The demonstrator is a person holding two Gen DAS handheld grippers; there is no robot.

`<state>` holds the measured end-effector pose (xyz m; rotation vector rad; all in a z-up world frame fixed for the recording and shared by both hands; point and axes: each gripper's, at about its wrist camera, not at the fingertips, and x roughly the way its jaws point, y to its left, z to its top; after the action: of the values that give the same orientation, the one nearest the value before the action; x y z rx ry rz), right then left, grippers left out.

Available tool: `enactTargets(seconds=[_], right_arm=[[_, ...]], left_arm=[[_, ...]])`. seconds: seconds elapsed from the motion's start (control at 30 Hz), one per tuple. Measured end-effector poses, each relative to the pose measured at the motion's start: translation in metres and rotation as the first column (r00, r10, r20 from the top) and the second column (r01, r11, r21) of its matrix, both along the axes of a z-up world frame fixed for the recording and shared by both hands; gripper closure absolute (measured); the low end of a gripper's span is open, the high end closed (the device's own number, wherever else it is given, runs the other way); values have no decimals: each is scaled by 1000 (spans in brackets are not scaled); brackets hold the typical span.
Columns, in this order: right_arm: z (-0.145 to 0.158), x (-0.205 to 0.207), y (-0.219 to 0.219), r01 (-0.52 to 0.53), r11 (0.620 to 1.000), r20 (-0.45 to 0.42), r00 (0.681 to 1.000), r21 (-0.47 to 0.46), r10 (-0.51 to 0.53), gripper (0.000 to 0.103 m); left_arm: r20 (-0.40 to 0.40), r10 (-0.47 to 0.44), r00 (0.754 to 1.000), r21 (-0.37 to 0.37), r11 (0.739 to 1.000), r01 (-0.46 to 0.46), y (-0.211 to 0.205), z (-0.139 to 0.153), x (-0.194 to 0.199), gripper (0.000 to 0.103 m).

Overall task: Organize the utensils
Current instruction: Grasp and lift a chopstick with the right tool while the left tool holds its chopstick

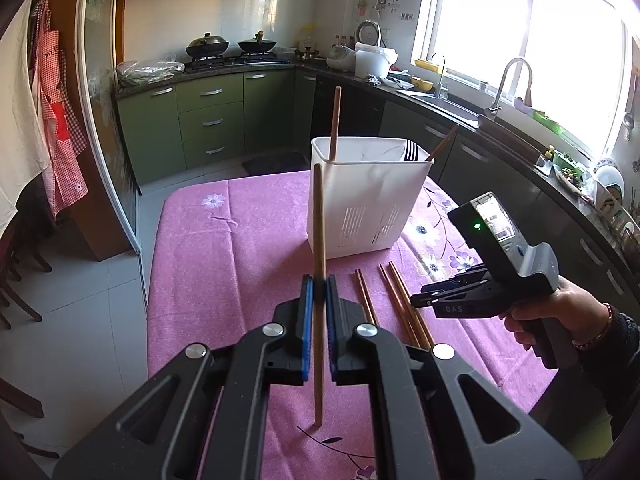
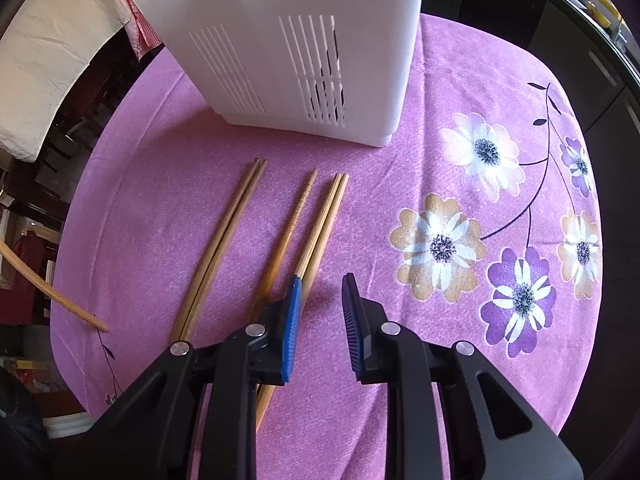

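Note:
My left gripper (image 1: 319, 292) is shut on a single wooden chopstick (image 1: 319, 240), held nearly upright with its lower tip touching the pink tablecloth (image 1: 224, 264). It also shows at the left of the right wrist view (image 2: 52, 292). A white slotted utensil holder (image 1: 368, 200) stands beyond, with two chopsticks and a dark fork inside. Several chopsticks (image 2: 280, 240) lie on the cloth in front of the holder (image 2: 288, 40). My right gripper (image 2: 320, 304) is open and empty, just above the near ends of those chopsticks.
The table (image 2: 460, 340) is covered by a pink floral cloth and drops off at left and right. Green kitchen cabinets (image 1: 208, 120), a stove with pans and a sink counter (image 1: 460, 104) lie beyond. Aprons hang at the left.

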<state>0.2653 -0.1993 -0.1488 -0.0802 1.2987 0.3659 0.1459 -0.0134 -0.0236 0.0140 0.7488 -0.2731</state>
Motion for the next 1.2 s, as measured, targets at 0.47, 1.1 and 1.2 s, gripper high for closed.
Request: enactTargets(seconds=[0.47,1.1,1.2], right_arm=[[-7,7,24,-14,999,9,1000,-43,15,81],[103,-57,-25,-8,988,348,936,156,-47,97],[135,-87,-42,-20,981,444,893,193,-69,97]], left_arm=[[7,-3,1000,12,1000,3,-2,1,-2,97],[10,-1,1000,35,999,0,-3,4,-7,97],[14,0,1000,44,999,0,-4,6,-9,96]])
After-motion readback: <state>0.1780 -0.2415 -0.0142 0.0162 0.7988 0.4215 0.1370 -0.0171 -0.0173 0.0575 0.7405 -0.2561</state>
